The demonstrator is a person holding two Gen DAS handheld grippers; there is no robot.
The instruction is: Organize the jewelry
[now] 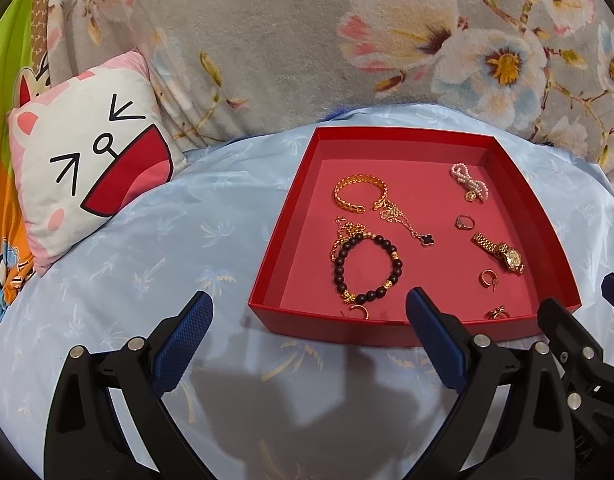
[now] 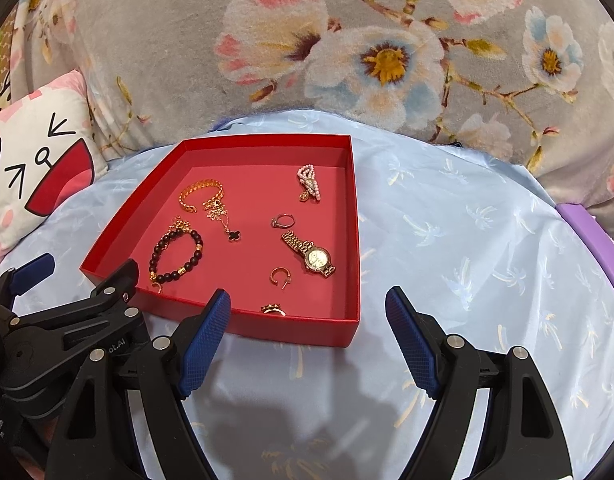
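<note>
A shallow red tray (image 1: pixel 273 240) (image 2: pixel 357 240) lies on light blue cloth. In it lie a gold chain bracelet (image 1: pixel 349 190) (image 2: pixel 191 196), a black bead bracelet (image 1: pixel 367 266) (image 2: pixel 175 256), a clover pendant necklace (image 1: pixel 426 238) (image 2: pixel 233 235), a pearl piece (image 1: pixel 469 182) (image 2: pixel 309 182), a ring (image 1: pixel 465 222) (image 2: pixel 283 221), a gold watch (image 1: pixel 501 252) (image 2: pixel 311 254) and small gold earrings (image 1: pixel 487 279) (image 2: pixel 280 276). My left gripper (image 1: pixel 309 314) is open and empty in front of the tray's near left corner. My right gripper (image 2: pixel 307 312) is open and empty at the tray's near right corner.
A cat-face pillow (image 1: pixel 87 168) (image 2: pixel 31 172) lies to the left. A grey floral blanket (image 1: pixel 307 40) (image 2: pixel 347 40) rises behind the tray. A purple object (image 2: pixel 591 244) sits at the right edge. The left gripper's body (image 2: pixel 67 320) is close beside the right one.
</note>
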